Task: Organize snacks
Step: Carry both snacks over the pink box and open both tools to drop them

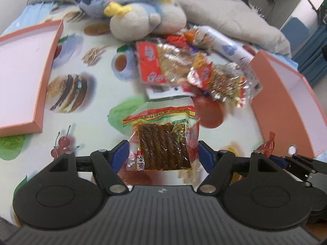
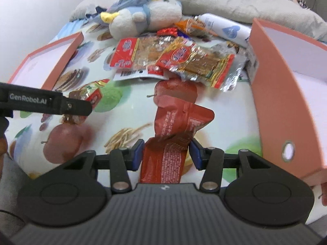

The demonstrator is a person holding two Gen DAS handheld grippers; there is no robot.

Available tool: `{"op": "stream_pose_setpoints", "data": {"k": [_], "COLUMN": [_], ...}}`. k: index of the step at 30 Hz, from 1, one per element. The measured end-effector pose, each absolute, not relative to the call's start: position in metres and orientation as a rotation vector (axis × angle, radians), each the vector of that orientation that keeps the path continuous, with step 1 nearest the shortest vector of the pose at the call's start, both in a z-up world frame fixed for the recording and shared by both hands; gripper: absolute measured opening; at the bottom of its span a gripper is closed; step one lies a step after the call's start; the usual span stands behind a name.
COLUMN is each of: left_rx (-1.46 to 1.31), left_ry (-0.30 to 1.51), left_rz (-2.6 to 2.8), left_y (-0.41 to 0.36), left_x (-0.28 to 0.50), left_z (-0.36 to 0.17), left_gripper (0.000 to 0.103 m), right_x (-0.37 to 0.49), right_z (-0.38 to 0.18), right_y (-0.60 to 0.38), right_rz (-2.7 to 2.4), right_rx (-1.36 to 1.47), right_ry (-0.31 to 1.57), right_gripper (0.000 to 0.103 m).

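My left gripper (image 1: pixel 162 153) is shut on a clear packet of brown sticks (image 1: pixel 163 145) with a red and yellow top, held above the printed tablecloth (image 1: pixel 85 106). My right gripper (image 2: pixel 165 153) is shut on a crumpled red pouch (image 2: pixel 173 126), its blue pads against both sides. In the right wrist view the left gripper shows as a black arm at the left edge, with its packet (image 2: pixel 90 95) below it. In the left wrist view the red pouch's tip (image 1: pixel 268 147) shows at the right. A pile of red and foil snack packets (image 1: pixel 184 65) (image 2: pixel 173 59) lies further back.
A pink open box (image 1: pixel 286 102) (image 2: pixel 286 102) stands on the right. A shallow pink lid (image 1: pixel 24 71) (image 2: pixel 51 65) lies on the left. Behind the pile are a plush toy (image 1: pixel 139 20) (image 2: pixel 139 18), a white bottle (image 1: pixel 226 45) (image 2: pixel 224 28) and a grey blanket (image 1: pixel 235 14).
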State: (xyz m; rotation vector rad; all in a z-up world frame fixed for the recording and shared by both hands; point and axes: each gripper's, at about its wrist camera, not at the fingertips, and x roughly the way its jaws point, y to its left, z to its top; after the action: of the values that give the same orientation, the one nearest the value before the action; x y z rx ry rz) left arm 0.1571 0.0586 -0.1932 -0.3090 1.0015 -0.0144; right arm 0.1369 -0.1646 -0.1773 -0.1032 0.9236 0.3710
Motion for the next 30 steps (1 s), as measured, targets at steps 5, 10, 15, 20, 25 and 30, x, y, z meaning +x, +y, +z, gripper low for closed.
{"op": "stream_pose_setpoints", "data": {"k": [5, 10, 15, 20, 25, 30], "left_rx": [-0.302, -0.295, -0.286, -0.261, -0.246, -0.236], "left_ry": [0.945, 0.903, 0.86, 0.812, 0.76, 0.726], "left_rz": [-0.039, -0.069, -0.106, -0.147, -0.195, -0.24], "left_y": [0.046, 0.033, 0.017, -0.003, -0.023, -0.044], "left_x": [0.153, 0.154, 0.158, 0.165, 0.174, 0.185], "left_z": [-0.169, -0.148, -0.124, -0.099, -0.072, -0.046], "left_gripper": [0.076, 0.076, 0.076, 0.076, 0.076, 0.076], "right_x": [0.132, 0.128, 0.129, 0.13, 0.134, 0.138], "right_z": [-0.159, -0.14, -0.117, -0.09, -0.06, -0.037], "right_y": [-0.177, -0.188, -0.201, -0.214, -0.229, -0.247], "right_rz": [0.348, 0.317, 0.303, 0.287, 0.252, 0.211], "right_rx": [-0.095, -0.073, -0.059, -0.068, -0.073, -0.078], "right_ry": [0.86, 0.803, 0.743, 0.68, 0.601, 0.556], "right_gripper": [0.048, 0.048, 0.048, 0.048, 0.048, 0.048]}}
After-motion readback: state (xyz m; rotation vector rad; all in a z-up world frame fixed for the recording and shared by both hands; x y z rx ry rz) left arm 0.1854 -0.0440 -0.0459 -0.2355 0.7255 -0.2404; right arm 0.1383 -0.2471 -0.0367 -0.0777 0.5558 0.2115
